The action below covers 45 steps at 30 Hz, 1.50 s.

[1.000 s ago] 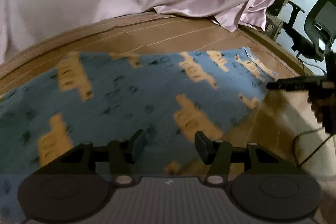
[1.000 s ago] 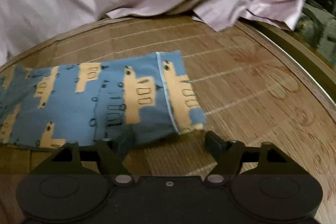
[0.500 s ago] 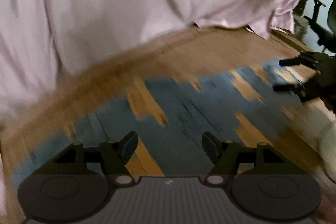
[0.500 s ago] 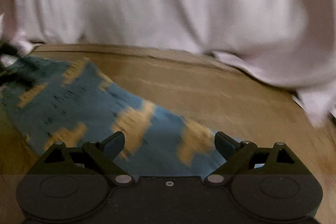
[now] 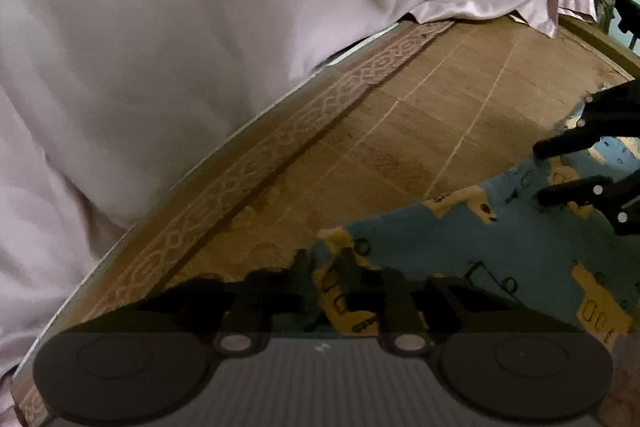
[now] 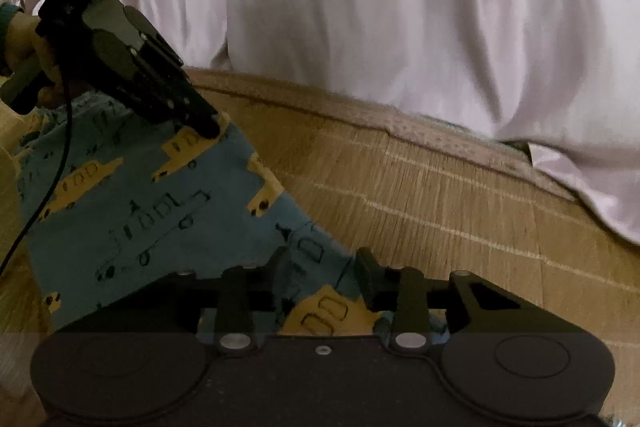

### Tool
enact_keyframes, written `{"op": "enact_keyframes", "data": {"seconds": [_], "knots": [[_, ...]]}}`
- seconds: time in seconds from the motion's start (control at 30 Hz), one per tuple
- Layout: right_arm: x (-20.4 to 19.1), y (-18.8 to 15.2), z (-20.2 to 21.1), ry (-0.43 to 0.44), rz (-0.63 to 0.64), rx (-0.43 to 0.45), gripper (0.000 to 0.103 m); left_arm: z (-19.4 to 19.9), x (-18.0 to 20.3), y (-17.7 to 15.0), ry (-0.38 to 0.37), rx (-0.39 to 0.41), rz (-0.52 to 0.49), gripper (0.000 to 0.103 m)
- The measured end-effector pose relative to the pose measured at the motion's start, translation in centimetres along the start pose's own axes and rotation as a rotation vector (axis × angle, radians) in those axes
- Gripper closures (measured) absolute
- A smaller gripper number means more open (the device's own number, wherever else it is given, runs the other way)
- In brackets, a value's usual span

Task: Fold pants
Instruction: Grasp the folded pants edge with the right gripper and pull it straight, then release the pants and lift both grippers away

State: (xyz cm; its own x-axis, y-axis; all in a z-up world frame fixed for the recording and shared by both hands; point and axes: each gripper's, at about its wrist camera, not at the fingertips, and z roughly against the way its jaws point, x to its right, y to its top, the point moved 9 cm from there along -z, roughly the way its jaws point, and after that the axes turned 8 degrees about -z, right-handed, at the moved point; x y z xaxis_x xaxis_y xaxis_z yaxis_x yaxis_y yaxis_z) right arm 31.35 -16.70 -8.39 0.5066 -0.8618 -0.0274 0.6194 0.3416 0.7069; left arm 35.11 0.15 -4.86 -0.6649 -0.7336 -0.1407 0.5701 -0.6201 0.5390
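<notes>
Left claw and right claw are both pinching the pants edge; you're handling soft, floppy cloth, so grip corners at 12 o'clock.

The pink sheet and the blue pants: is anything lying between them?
Nothing but bare woven mat with its patterned border. The right wrist view shows that stretch between the pink sheet and the blue pants; the left wrist view agrees.

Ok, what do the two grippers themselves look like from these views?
Both are black with two angular fingers, twin round discs and silver screws. The left gripper has a grey ribbed centre panel; the right gripper has a plain black one. In the right view, a thin black cable hangs from the left.
</notes>
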Motion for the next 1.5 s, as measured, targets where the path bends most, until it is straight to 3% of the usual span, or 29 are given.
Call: {"op": "enact_keyframes", "data": {"seconds": [0.1,0.2,0.33,0.4,0.43,0.5,0.67,0.77,0.83,0.97,1.07,1.3,1.43,1.5], "knots": [[0.5,-0.7,0.2,-0.031,-0.01,0.0,0.068,0.0,0.1,0.1,0.077,-0.002,-0.011,0.096],[1.6,-0.8,0.8,-0.112,-0.036,0.009,0.056,-0.2,0.3,0.1,0.149,-0.01,-0.018,0.096],[3.6,-2.1,3.3,-0.181,-0.133,0.027,0.052,0.8,0.6,0.1,0.22,-0.01,-0.021,0.076],[4.3,-3.2,5.8,-0.199,-0.198,0.06,0.046,2.0,1.5,0.3,0.199,0.019,0.01,0.069],[4.5,-3.8,6.8,-0.202,-0.231,0.064,0.043,2.7,2.0,0.1,0.184,0.029,0.015,0.055],[5.2,-5.6,8.7,-0.217,-0.309,0.066,0.041,3.8,3.5,-0.3,0.183,0.054,0.027,0.039],[7.4,-10.7,11.4,-0.301,-0.394,0.008,0.033,4.4,8.9,-2.5,0.07,0.034,0.042,0.037],[9.0,-13.3,12.5,-0.367,-0.441,-0.027,0.02,3.8,10.8,-3.9,0.123,-0.007,-0.016,0.032],[10.1,-14.5,13.6,-0.374,-0.49,0.003,0.022,4.3,10.9,-4.5,0.165,-0.007,-0.008,0.02],[9.8,-15.1,15.4,-0.391,-0.463,0.053,0.021,5.0,10.1,-4.6,0.141,-0.067,0.027,0.019],[9.8,-15.5,16.7,-0.393,-0.489,0.106,0.011,5.2,10.3,-2.3,0.156,-0.04,-0.008,0.019],[12.8,-17.8,19.6,-0.482,-0.673,0.167,0.009,4.2,18.1,7.5,-0.025,0.161,-0.13,0.013],[14.2,-19.0,20.1,-0.489,-0.733,0.165,0.018,2.5,23.3,12.7,-0.124,0.268,-0.184,0.013],[14.7,-18.9,20.4,-0.49,-0.73,0.173,0.024,1.2,25.5,14.8,-0.166,0.283,-0.197,0.014]]}}
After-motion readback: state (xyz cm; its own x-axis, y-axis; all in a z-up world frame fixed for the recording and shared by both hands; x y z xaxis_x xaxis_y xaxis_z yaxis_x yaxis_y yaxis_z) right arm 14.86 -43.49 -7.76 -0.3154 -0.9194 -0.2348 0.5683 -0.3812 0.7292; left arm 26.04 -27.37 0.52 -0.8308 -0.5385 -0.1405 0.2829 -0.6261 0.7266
